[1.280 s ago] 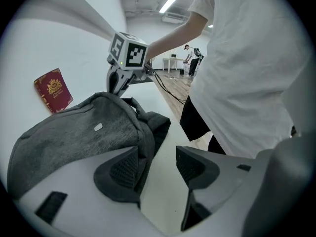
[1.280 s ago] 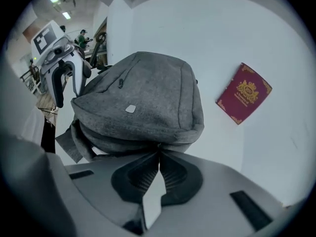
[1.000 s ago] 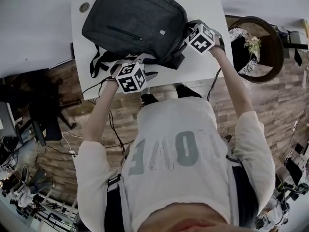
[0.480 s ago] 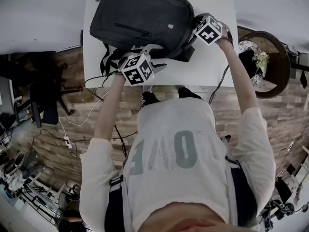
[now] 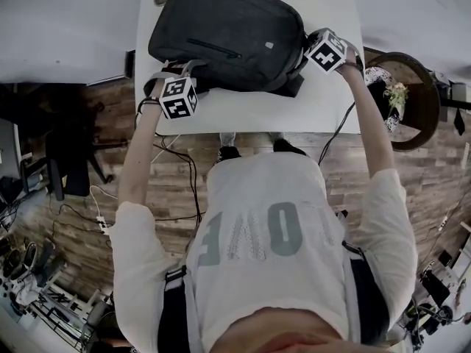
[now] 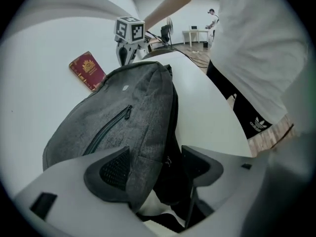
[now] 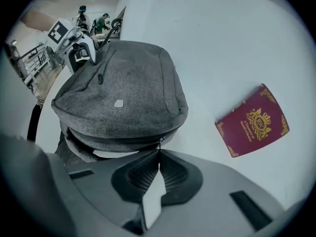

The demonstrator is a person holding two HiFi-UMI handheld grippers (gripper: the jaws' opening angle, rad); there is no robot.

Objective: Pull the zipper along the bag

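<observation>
A dark grey bag [image 5: 228, 31] lies on the white table [image 5: 250, 112]. My left gripper [image 5: 175, 76] is at the bag's near left corner. Its jaws have just been opening and stand wide in the left gripper view [image 6: 157, 167], with the bag's corner [image 6: 143, 147] and a black strap between them, unpressed. My right gripper [image 5: 307, 50] is at the bag's right end. In the right gripper view it [image 7: 158, 157] is shut on the thin zipper pull [image 7: 159, 144] hanging from the bag [image 7: 121, 90].
A red passport [image 7: 253, 120] lies on the table beyond the bag, also seen in the left gripper view as a booklet [image 6: 87, 70]. A round dark stand with a plant [image 5: 401, 79] is at the right. Cables [image 5: 176, 175] trail over the wooden floor.
My left gripper has slid left along the bag's near edge, from its middle to its left corner, and its jaws have widened. The right gripper has stayed at the bag's right end.
</observation>
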